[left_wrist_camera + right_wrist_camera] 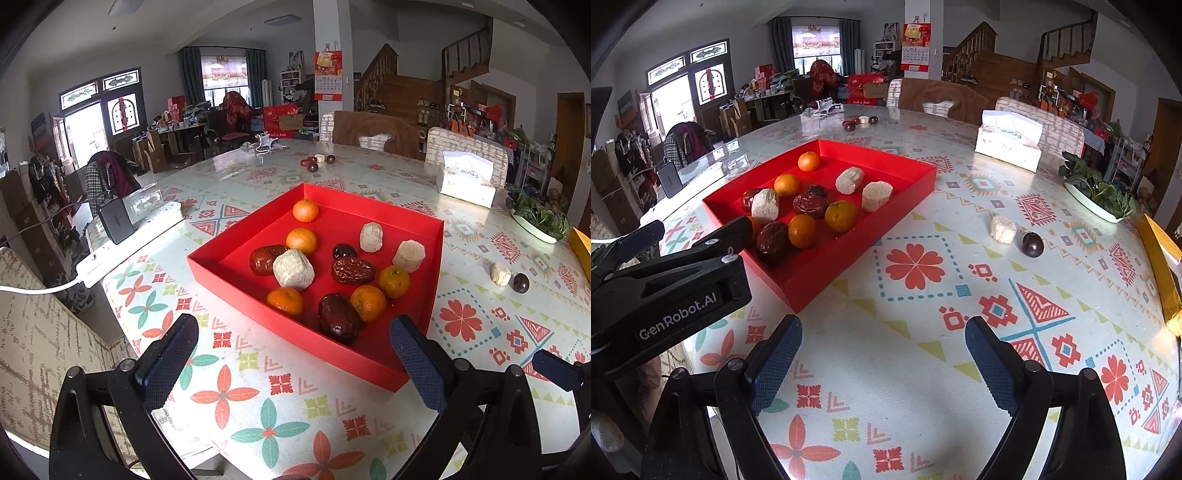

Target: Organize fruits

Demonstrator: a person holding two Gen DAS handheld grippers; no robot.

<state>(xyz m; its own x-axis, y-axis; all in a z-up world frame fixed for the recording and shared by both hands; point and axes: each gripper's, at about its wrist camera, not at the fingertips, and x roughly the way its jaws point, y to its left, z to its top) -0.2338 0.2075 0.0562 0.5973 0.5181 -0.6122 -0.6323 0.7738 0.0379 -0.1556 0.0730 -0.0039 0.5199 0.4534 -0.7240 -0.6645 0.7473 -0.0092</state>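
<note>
Left gripper [295, 354]: angled down, jaws wide apart, empty, at near edge of shallow red cardboard tray [280, 325] holding fruit. Right gripper [882, 358]: angled down, jaws spread, empty, above patterned tablecloth [923, 387].

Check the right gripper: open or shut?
Open. The right gripper has its jaws spread wide with only bare tablecloth between them.

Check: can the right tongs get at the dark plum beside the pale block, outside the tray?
Probably yes. The right tongs are open and empty, and only bare tablecloth lies between them and the dark plum. The pale block sits close beside it.
</note>
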